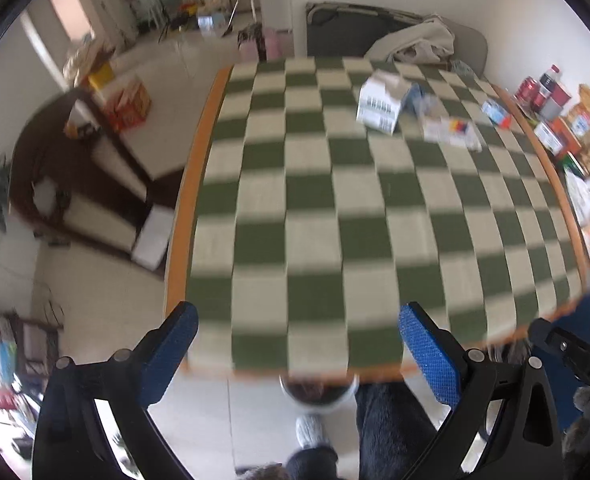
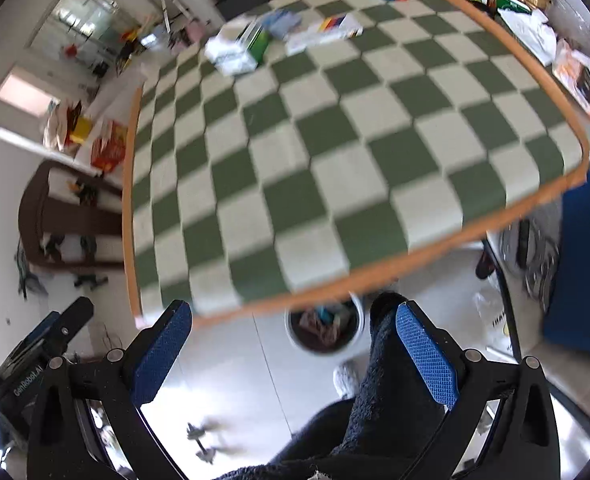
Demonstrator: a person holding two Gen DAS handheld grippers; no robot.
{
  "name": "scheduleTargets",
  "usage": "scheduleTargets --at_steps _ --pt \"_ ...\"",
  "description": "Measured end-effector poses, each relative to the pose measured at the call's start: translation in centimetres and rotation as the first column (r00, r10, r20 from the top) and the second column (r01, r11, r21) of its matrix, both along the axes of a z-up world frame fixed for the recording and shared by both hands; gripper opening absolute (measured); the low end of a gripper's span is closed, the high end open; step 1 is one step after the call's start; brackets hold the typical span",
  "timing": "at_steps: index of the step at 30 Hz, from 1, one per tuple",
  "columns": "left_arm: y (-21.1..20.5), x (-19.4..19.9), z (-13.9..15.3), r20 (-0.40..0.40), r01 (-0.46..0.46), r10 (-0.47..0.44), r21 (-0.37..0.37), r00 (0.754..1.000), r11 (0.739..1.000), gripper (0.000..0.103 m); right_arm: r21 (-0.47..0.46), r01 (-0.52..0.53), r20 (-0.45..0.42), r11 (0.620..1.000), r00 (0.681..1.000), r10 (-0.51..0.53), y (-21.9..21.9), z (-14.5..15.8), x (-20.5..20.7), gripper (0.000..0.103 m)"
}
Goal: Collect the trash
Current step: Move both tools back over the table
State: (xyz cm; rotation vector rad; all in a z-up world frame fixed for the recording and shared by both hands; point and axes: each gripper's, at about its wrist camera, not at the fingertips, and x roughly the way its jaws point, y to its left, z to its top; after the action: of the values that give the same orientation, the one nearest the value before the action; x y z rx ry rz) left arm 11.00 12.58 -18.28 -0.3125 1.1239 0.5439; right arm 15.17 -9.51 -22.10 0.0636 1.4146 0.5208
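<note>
On table's far side (image 1: 295, 184) | crumpled white box (image 1: 379, 105) | flattened cartons (image 1: 451, 130)

Both wrist views look down over the checkered table (image 1: 315, 200) — near edge shared.

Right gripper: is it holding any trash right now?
No. The right gripper is wide open with nothing between its blue pads, hanging above the floor near the trash bin.

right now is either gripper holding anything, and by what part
Nothing is held. The left gripper and the right gripper both stand open and empty at the near edge of the checkered table.
</note>
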Motion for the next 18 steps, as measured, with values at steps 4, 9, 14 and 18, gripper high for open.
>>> scheduleTargets --at_steps 4,9,14,18 --pt "2.6 10.0 0.5 -0.03 0.028 -0.026 0.063 0.999 0.998 0.103 -0.012 0.007 -0.01 1.0 1.0 -0.007 1.9 -0.6 9.3 0.103" --pt "5.3 20.6 -1.0 -0.107 0.01 0.01 0.177 0.994 0.984 0.103 -0.16 -0.149 0.019 0.976 0.988 0.154 7.9 -2.7 22.9 0.103" --pt "6.8 26.6 -4.0 -0.152 -0.096 0.129 0.208 0.98 0.973 0.103 -0.396 -0.435 0.003 0.809 0.88 0.475 15.8 -6.9 32.4 0.103" --pt "7.6 29.4 -6.4 -0.208 -0.104 0.145 0.197 0.967 0.975 0.103 -0.542 -0.602 -0.071 0.587 0.728 0.682 20.3 -11.3 36.1 0.103"
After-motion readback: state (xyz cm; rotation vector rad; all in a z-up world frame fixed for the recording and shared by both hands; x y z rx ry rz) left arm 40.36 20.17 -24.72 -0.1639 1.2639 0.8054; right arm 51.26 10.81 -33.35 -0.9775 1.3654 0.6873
